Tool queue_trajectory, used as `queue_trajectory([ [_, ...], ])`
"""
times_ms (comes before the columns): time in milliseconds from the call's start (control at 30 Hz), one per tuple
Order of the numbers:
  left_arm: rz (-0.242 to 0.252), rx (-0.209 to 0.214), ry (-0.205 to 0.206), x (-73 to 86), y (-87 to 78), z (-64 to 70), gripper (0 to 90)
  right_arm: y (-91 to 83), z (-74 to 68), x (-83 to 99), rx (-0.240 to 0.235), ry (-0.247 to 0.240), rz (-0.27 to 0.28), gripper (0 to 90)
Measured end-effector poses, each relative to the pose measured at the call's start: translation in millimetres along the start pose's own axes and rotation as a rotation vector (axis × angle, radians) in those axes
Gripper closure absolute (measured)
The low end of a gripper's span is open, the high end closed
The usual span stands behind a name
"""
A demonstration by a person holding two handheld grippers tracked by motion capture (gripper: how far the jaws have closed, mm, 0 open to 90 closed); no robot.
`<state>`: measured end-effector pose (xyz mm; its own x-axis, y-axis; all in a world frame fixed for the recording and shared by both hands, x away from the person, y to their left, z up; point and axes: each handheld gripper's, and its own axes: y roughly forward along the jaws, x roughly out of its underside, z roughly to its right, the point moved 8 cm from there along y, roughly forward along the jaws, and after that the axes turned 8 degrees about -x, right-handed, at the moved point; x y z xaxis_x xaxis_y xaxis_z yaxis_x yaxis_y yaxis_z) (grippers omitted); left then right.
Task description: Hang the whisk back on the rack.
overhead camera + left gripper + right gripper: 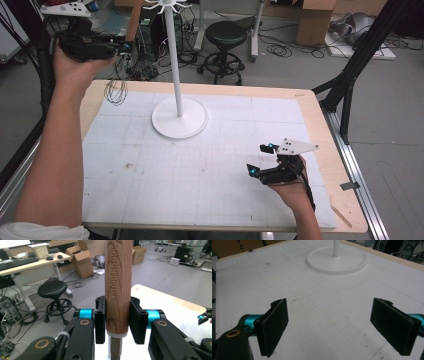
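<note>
Workshop floor, grey, strewn with cables; black stool (226,35) at 12 o'clock beyond the table, cardboard boxes (83,258) behind it.

Table (320,120): wooden top, white gridded mat (200,175) over most of it, wood margin bare at the 3 o'clock edge.

Stand (179,117): white, round base at 12 o'clock on the mat, thin pole rising to a ring of hooks (166,5) at the top.

Left gripper (127,47): you hold it high at 10 o'clock, off the far left corner of the table. Jaws clamped on a wooden handle (118,285) stamped KITCHEN TOOL, held upright; a wire whisk head (116,92) hangs below it.

Right gripper (261,159): low over the mat at 4 o'clock, jaws spread wide, nothing between them.

Step in hand, as judged: carrying the whisk to the hooks for hanging. Next move likely calls for swinging your left hand toward 12 o'clock, raising the handle's top end level with a hook and settling it there; whether the handle has a hanging loop cannot be told.

Room: open air between whisk and pole. Mind the pole itself; a knock could rock the stand. Right hand sits well apart from the base, free to steady it.
</note>
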<state>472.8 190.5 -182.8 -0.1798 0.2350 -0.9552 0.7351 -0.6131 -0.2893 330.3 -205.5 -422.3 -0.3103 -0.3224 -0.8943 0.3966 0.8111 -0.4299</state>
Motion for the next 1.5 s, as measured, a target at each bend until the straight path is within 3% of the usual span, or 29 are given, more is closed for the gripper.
queue_trajectory([
  [200, -0.035, -0.018, 0.004, 0.2, 3.7, -6.6, 70.0, 1.3, -1.1, 1.1, 0.002, 0.003, -0.003, 13.6],
  [433, -0.037, -0.017, 0.007, 0.7, 8.0, -8.4, 70.0, 1.7, -0.1, 1.0, 0.000, 0.000, -0.005, 13.6],
  [700, -0.045, -0.001, 0.019, 1.8, 13.3, -2.2, 70.0, 4.0, -0.7, 3.6, -0.003, 0.006, -0.017, 13.6],
  [1067, -0.072, -0.013, 0.023, 4.2, 26.6, 3.6, 70.1, 3.3, -1.4, 2.7, -0.002, 0.002, -0.013, 13.6],
  [1500, -0.094, -0.029, 0.022, 8.4, 42.5, 0.0, 70.4, 2.8, 1.8, 6.0, -0.001, 0.017, -0.019, 13.6],
])
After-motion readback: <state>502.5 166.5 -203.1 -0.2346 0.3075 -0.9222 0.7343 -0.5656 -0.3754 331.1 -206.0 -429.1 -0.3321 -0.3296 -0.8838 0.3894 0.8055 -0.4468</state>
